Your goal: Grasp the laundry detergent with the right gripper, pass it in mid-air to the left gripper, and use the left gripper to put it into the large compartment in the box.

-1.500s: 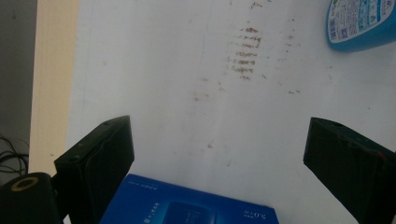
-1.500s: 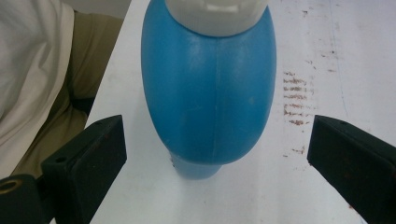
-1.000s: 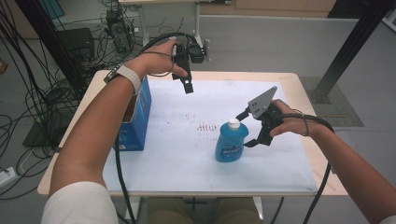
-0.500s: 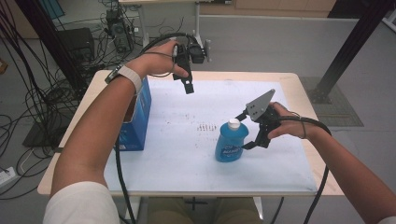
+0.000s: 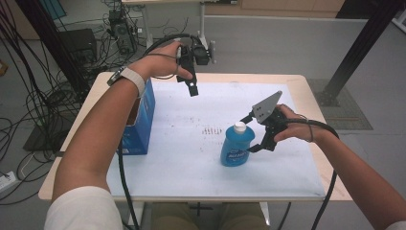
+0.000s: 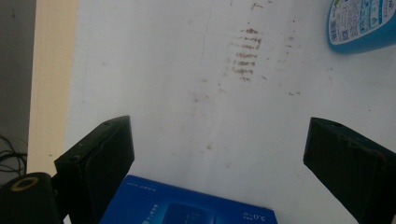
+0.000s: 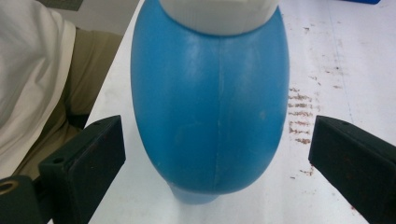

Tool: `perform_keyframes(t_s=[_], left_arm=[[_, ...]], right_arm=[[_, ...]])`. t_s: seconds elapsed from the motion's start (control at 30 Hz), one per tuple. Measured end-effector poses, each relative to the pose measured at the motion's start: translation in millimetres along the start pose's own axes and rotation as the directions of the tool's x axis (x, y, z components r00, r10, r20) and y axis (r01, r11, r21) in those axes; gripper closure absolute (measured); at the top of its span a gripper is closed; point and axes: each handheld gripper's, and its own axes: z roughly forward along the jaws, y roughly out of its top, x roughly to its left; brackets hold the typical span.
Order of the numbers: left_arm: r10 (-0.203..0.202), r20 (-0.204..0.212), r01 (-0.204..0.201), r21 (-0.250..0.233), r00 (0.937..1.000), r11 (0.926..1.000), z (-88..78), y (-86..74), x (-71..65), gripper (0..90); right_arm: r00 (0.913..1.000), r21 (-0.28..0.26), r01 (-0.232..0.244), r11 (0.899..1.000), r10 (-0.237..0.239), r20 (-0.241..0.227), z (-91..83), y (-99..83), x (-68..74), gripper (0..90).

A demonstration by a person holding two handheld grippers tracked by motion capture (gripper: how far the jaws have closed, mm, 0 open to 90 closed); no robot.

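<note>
A blue bottle (image 5: 236,148) with a white cap stands upright on the white mat, right of centre. My right gripper (image 5: 250,133) is level with it from the right, and its jaws are spread to either side of the bottle. In the right gripper view the bottle (image 7: 210,107) stands between the jaws of my right gripper (image 7: 217,163), with a gap at each pad, so it is open. My left gripper (image 5: 192,89) hangs in the air over the back of the table, pointing down. Its jaws (image 6: 219,158) are wide apart, so it is open, and nothing is between them.
A blue box (image 5: 141,120) stands on the table's left side under the left forearm; its top (image 6: 191,205) is below the left jaws. Brown stains (image 5: 209,130) mark the white mat (image 5: 191,167). Cables and equipment lie on the floor behind and left of the table.
</note>
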Motion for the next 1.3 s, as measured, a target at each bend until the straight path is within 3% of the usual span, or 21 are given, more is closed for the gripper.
perform_keyframes(t_s=[1.3], left_arm=[[-0.004,-0.005,0.004,0.0,1.0,1.0,0.9,-1.7,0.3,9.4]], right_arm=[[1.0,0.004,-0.007,1.0,0.007,0.002,0.7,-0.2,-1.6,4.1]])
